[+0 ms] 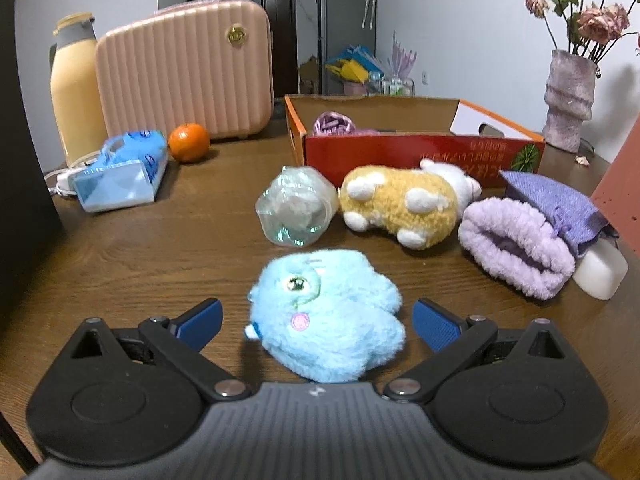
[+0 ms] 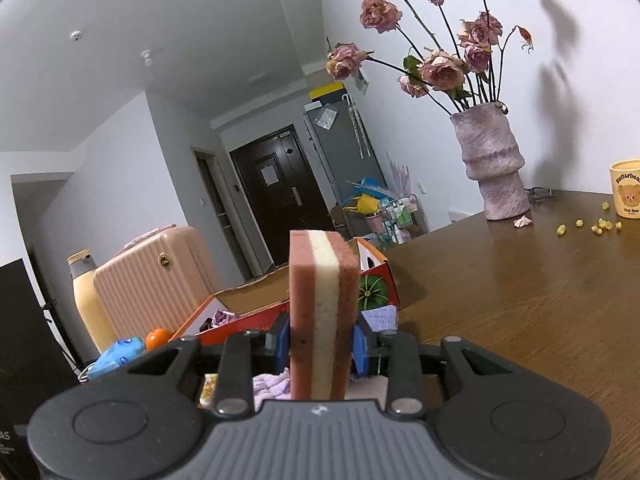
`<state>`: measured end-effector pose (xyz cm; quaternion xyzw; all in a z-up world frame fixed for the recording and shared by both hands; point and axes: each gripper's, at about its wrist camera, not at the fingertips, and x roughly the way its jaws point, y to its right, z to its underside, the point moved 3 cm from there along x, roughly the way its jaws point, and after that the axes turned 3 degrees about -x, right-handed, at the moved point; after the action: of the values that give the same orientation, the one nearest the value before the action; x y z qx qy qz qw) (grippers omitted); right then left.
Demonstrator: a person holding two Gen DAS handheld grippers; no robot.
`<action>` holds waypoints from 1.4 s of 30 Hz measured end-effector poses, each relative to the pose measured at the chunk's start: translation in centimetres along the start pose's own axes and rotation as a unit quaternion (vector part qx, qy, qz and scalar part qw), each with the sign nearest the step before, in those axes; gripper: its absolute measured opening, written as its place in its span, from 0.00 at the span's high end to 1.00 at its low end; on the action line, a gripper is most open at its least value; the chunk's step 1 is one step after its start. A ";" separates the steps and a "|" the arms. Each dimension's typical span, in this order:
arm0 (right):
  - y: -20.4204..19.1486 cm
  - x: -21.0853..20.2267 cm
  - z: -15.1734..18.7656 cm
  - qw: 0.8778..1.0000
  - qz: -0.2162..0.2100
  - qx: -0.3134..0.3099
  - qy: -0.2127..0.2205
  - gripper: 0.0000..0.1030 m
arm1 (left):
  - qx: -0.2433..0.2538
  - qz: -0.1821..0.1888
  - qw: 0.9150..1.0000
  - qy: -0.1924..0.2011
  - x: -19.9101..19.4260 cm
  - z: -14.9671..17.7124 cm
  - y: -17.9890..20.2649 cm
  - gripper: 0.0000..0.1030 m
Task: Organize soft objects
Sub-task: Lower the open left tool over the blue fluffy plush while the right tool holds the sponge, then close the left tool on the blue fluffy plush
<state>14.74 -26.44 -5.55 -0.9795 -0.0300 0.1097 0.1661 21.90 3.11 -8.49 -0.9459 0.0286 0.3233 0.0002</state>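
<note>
My left gripper (image 1: 318, 326) is open, its blue pads on either side of a light blue plush toy (image 1: 326, 316) that lies on the wooden table. Beyond it lie a yellow and white plush (image 1: 400, 204), a purple fluffy sock roll (image 1: 516, 244) and a purple cloth pouch (image 1: 556, 200). An orange cardboard box (image 1: 420, 152) behind them holds a purple soft item (image 1: 334, 125). My right gripper (image 2: 321, 346) is shut on a pink and cream sponge (image 2: 323, 308), held upright above the table. The box (image 2: 280, 312) shows behind the sponge.
A clear plastic bottle (image 1: 294, 210) lies by the yellow plush. An orange (image 1: 189, 142), a blue tissue pack (image 1: 122, 172), a pink case (image 1: 184, 68) and a yellow bottle (image 1: 76, 88) stand at the left. A vase of roses (image 2: 494, 164) and a mug (image 2: 626, 194) stand at the right.
</note>
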 end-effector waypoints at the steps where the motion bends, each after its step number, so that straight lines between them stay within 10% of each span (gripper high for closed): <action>1: 0.0 0.0 0.0 1.000 0.000 0.000 0.000 0.71 | -0.002 0.002 1.000 -0.007 0.3 0.0 -0.1 0.00; 9: -0.1 0.1 0.1 1.000 0.000 -0.005 -0.004 0.71 | -0.022 0.006 0.999 -0.030 1.3 0.2 -0.7 0.01; 14: -0.4 0.2 0.3 1.000 -0.001 -0.015 -0.006 0.71 | -0.019 0.022 0.999 -0.035 1.4 0.3 -0.5 0.25; 28: -0.7 0.0 0.4 1.000 -0.007 -0.024 -0.002 0.71 | -0.011 0.027 1.000 0.012 -0.4 -0.2 -0.3 0.48; 37: -1.0 -0.1 0.4 1.000 -0.007 -0.030 -0.001 0.71 | -0.024 -0.003 1.000 0.004 0.0 -0.2 -0.9 0.00; 42: -1.1 -0.1 0.4 0.999 -0.007 -0.032 -0.001 0.71 | -0.019 -0.014 1.000 -0.012 1.6 -0.9 -0.4 0.00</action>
<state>14.49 -25.30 -5.53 -0.9840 -0.0401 0.1083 0.1357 23.71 3.37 -8.81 -0.9421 0.0088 0.3351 -0.0131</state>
